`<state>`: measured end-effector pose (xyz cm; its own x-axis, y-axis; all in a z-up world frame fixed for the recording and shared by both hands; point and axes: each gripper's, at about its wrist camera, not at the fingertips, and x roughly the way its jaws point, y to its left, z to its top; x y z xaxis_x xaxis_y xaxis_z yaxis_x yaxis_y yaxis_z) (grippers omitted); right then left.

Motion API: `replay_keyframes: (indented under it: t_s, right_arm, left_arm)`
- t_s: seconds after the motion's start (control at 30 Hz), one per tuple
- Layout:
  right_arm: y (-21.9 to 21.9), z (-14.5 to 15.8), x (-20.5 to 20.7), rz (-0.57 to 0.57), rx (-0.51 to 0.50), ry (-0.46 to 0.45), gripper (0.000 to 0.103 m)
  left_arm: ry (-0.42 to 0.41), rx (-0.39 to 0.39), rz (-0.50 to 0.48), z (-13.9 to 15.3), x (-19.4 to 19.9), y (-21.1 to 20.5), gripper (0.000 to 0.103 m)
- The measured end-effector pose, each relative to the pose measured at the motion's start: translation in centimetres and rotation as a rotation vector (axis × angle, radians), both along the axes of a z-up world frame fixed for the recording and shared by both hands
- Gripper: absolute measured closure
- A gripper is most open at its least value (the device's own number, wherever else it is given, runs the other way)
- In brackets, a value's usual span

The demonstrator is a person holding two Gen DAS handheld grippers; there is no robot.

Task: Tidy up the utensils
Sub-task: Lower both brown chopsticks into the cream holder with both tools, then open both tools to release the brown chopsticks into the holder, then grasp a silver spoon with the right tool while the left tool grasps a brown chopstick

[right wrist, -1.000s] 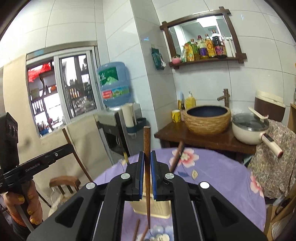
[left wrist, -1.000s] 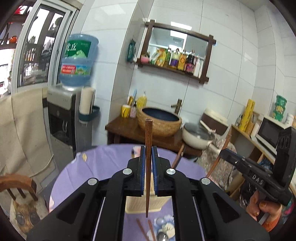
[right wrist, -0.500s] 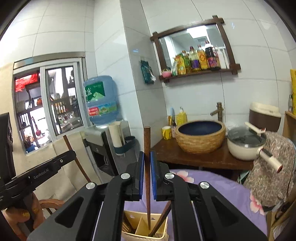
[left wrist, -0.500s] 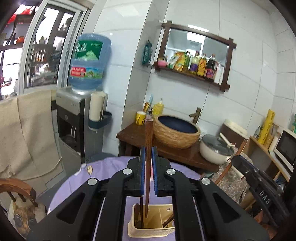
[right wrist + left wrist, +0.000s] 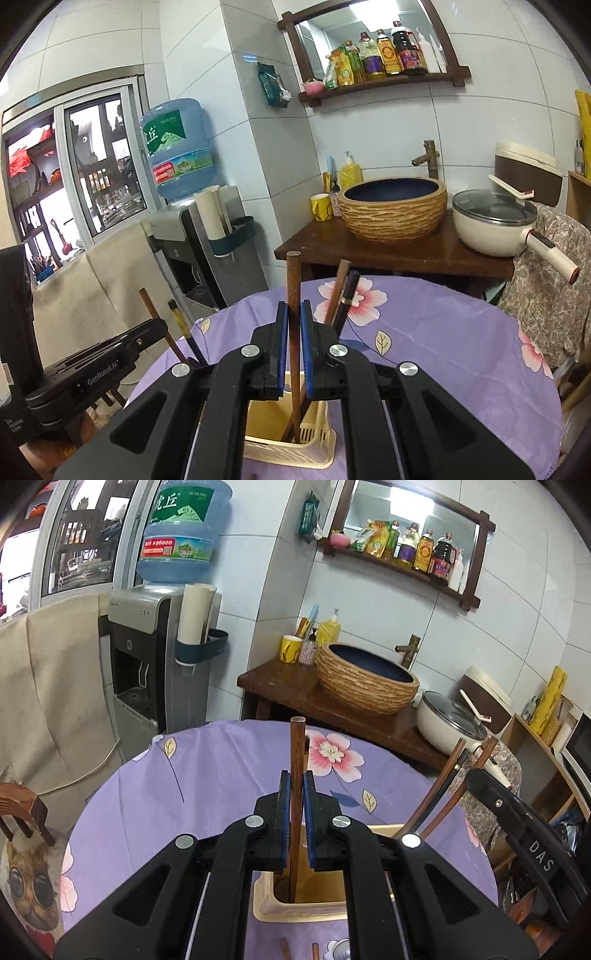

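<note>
Left gripper: jaws narrow, with a brown chopstick standing between the blue pads; a thin gap shows on either side of the stick, so I cannot tell whether the pads actually press it.
Left chopstick axis: upright, long axis vertical, blunt end up above the fingertips, lower end down inside the cream holder.
Right gripper: jaws narrow around a second brown chopstick; gaps show beside it too, so contact cannot be told.
Right chopstick axis: close to vertical, blunt end up, leaning slightly so its lower end sits a little right of centre inside the holder.
Holder: a slotted plastic basket standing on the purple flowered tablecloth, just below both grippers.
Other chopsticks: a brown and a black one lean up and to the right out of the holder, behind the right gripper; in the left view the same pair tilts right beside the other gripper's body.
On the cloth: two stick ends lie near the bottom edge of the left view, in front of the holder.
</note>
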<state>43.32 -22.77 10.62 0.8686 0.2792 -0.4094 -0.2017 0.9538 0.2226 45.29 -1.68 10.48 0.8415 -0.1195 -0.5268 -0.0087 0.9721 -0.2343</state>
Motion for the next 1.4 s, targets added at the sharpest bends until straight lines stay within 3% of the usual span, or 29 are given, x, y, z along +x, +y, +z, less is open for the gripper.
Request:
replay_keyframes:
  t_s: [0.17, 0.23, 0.27, 0.3, 0.33, 0.37, 0.4, 0.5, 0.73, 0.87, 1.03, 1.4]
  right_arm:
    - [0.3, -0.4, -0.1, 0.027, -0.021, -0.012, 0.094]
    - [0.2, -0.3, -0.8, 0.013, -0.031, -0.042, 0.077]
    - [0.2, -0.2, -1.2, 0.005, -0.034, -0.061, 0.063]
    - [0.1, -0.2, -1.8, -0.003, -0.042, -0.079, 0.056]
    - [0.1, -0.2, -2.5, -0.012, -0.061, -0.087, 0.056]
    - [0.2, -0.4, -3.0, -0.014, -0.073, -0.085, 0.056]
    - [0.1, -0.7, -3.5, -0.012, -0.078, -0.080, 0.055]
    - [0.2, -2.7, -5.3, 0.020, -0.099, -0.012, 0.052]
    - [1.9, -9.7, -9.8, 0.070, -0.211, 0.146, 0.052]
    - [3.2, -13.1, -11.3, 0.107, -0.222, 0.246, 0.052]
    - [5.5, -15.7, -12.7, 0.104, -0.310, 0.290, 0.054]
    - [6.1, -18.1, -11.8, 0.055, -0.296, 0.371, 0.059]
  left_arm:
    - [0.016, 0.007, -0.019, -1.1, -0.1, -0.5, 0.096]
    - [0.019, 0.006, -0.027, -1.2, -0.4, -0.6, 0.096]
    - [0.010, 0.015, -0.027, -1.1, -0.8, -0.6, 0.095]
    - [-0.003, 0.026, -0.031, -0.9, -1.3, -0.7, 0.087]
    - [-0.020, 0.032, -0.037, -0.8, -2.3, -0.7, 0.077]
    - [-0.032, 0.026, -0.041, -0.8, -3.0, -0.5, 0.044]
    - [-0.057, 0.007, -0.049, -0.8, -4.3, -0.2, 0.022]
    - [-0.098, 0.011, -0.037, -2.0, -7.9, 0.6, 0.020]
    - [0.070, 0.061, 0.046, -9.2, -12.2, 3.1, 0.019]
    - [0.127, 0.073, 0.079, -12.1, -13.7, 4.0, 0.019]
    - [0.155, 0.063, 0.103, -13.6, -14.9, 4.9, 0.019]
    - [0.176, 0.069, 0.087, -14.4, -15.2, 4.8, 0.019]
